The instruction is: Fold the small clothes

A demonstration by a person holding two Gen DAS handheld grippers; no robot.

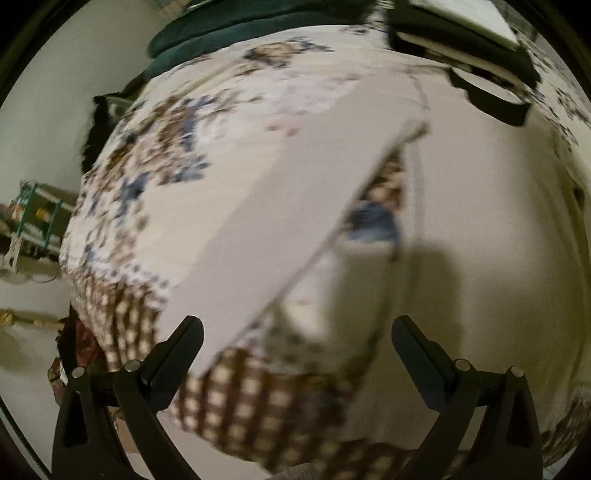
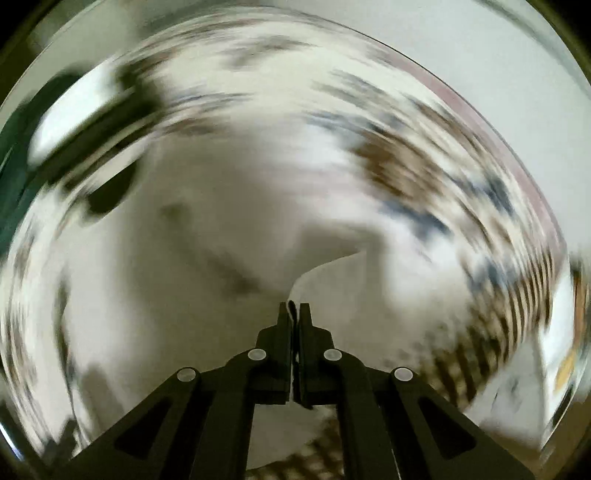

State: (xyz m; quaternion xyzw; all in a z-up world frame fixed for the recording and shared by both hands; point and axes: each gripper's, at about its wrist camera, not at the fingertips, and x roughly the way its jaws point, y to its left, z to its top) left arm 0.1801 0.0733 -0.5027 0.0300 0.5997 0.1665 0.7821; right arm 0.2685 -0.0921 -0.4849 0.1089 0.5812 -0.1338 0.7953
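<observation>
**White cloth pinched on the right, left jaws spread wide**

White fabric [image 2: 325,264] is clamped in the right gripper [image 2: 294,308]: its 2 black fingers [image 2: 282,350] stand almost closed, with only a thin fold of the cloth edge squeezed in the slit between them. From the tips the edge curls up and to the right. The rest of that view is smeared by motion blur, so little else can be told.

On the left, the left gripper [image 1: 295,328] is spread wide, its 2 fingers [image 1: 181,350] far apart and nothing between them. It hangs above a bed cover [image 1: 166,147] printed with blue and brown flowers and a brown check border. The white garment [image 1: 295,206] lies on this cover as a long, flat band running diagonally from near the left finger up toward the upper right; whether that finger touches it cannot be told. A dark green cloth [image 1: 229,33] sits at the far edge of the bed.
</observation>
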